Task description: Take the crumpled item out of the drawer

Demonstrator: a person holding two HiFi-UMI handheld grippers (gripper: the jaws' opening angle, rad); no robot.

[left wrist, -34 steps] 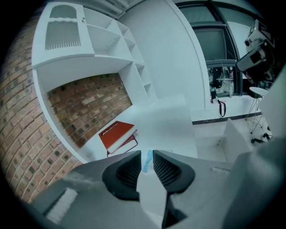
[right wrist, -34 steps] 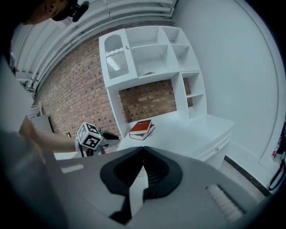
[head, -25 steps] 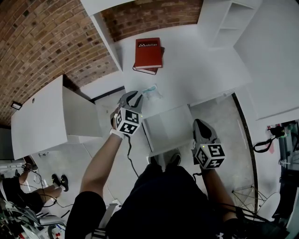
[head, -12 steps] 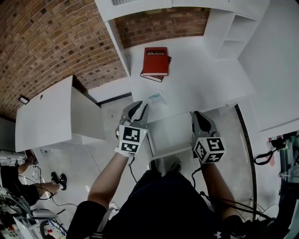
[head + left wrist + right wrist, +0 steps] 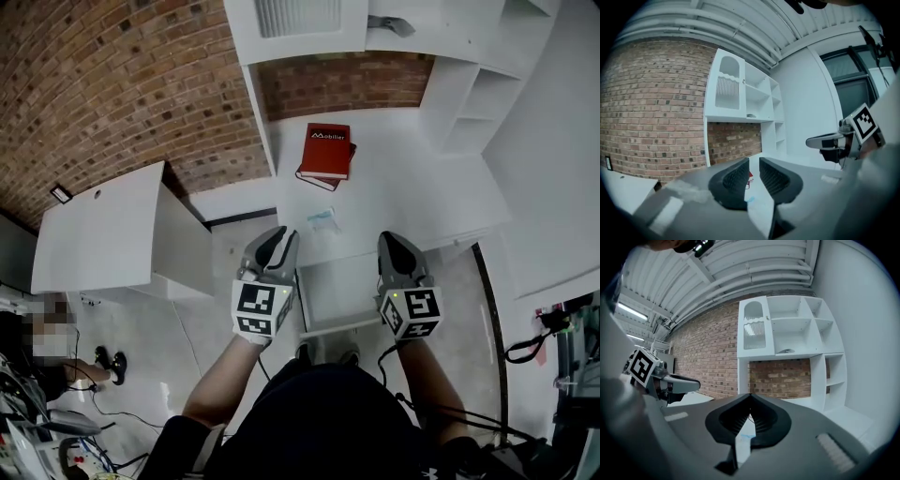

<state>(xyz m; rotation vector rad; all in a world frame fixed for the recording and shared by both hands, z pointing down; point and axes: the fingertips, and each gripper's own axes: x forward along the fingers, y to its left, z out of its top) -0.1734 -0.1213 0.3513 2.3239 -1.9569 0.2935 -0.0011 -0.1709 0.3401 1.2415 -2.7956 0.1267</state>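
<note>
Head view: crumpled item (image 5: 323,221), prob. plastic, sits on desk (image 5: 403,178) by open drawer (image 5: 339,295); left gripper (image 5: 273,240) empty, jaws apart but just narrowing, right gripper (image 5: 395,246) pinched empty, so w/ a stray swing we could knock it back in.

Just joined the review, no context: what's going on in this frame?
A person stands at a white desk with a gripper in each hand. In the head view, one gripper is at each side of the open drawer, which looks empty. The crumpled item already lies on the desk top just behind the drawer, with a red book farther back. The left gripper has its jaws apart with nothing between them, and they have just been closing a little. The right gripper is shut and empty.
</note>
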